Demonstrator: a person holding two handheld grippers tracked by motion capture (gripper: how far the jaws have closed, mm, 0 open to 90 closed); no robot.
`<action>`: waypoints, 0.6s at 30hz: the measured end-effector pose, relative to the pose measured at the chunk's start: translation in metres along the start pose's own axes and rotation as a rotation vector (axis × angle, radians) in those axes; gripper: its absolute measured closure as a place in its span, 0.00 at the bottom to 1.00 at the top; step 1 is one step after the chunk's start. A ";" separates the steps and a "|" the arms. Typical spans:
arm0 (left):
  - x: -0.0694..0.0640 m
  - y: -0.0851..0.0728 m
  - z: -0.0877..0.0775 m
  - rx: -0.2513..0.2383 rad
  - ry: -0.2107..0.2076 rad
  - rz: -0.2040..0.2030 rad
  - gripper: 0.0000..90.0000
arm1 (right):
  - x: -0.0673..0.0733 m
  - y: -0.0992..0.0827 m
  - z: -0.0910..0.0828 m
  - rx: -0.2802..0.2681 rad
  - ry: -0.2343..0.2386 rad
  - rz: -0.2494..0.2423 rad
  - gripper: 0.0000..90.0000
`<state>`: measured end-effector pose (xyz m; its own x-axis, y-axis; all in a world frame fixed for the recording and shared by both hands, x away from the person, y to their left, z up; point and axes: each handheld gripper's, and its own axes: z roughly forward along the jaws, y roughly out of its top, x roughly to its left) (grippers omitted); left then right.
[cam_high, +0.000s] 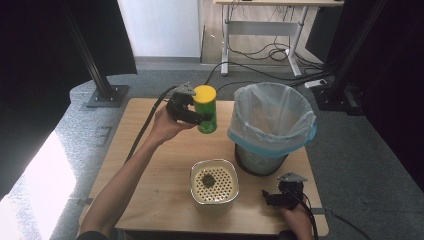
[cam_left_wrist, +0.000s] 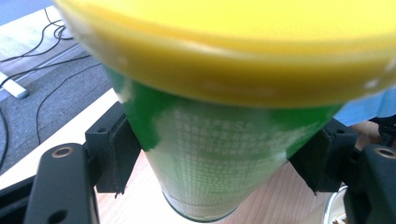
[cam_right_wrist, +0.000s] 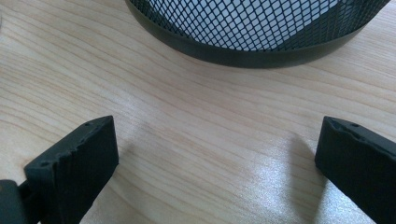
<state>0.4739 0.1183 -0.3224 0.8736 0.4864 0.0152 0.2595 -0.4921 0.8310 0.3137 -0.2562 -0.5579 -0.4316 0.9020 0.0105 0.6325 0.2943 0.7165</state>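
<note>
Green canister (cam_high: 206, 116) is gripped, lifted, by the left claw (cam_high: 200, 118); nothing is binned (cam_high: 272, 131) yet; right claw (cam_high: 270, 197) gapes empty.

Grey carpet floor (cam_high: 165, 82) all around the wooden table (cam_high: 150, 175), bright daylight pooling at the left. Black stand (cam_high: 100, 80) behind, a white wall (cam_high: 160, 27), and a desk frame (cam_high: 265, 30) with cables (cam_high: 270, 52) tangled underneath.

Green canister (cam_high: 206, 111) with yellow lid, upright, lifted above the table.
</note>
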 end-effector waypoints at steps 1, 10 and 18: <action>0.000 0.003 -0.002 -0.001 -0.004 0.001 0.27 | 0.000 0.000 0.000 0.000 0.000 0.000 0.00; -0.005 0.034 -0.016 -0.019 -0.031 0.008 0.27 | 0.000 0.000 0.000 0.000 0.000 0.001 0.00; -0.007 0.060 -0.026 -0.015 -0.034 0.017 0.27 | 0.000 0.000 0.000 0.003 0.002 -0.001 0.00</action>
<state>0.4728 0.1044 -0.2582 0.8913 0.4532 0.0109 0.2383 -0.4889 0.8392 0.3136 -0.2564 -0.5577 -0.4335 0.9011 0.0109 0.6337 0.2963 0.7146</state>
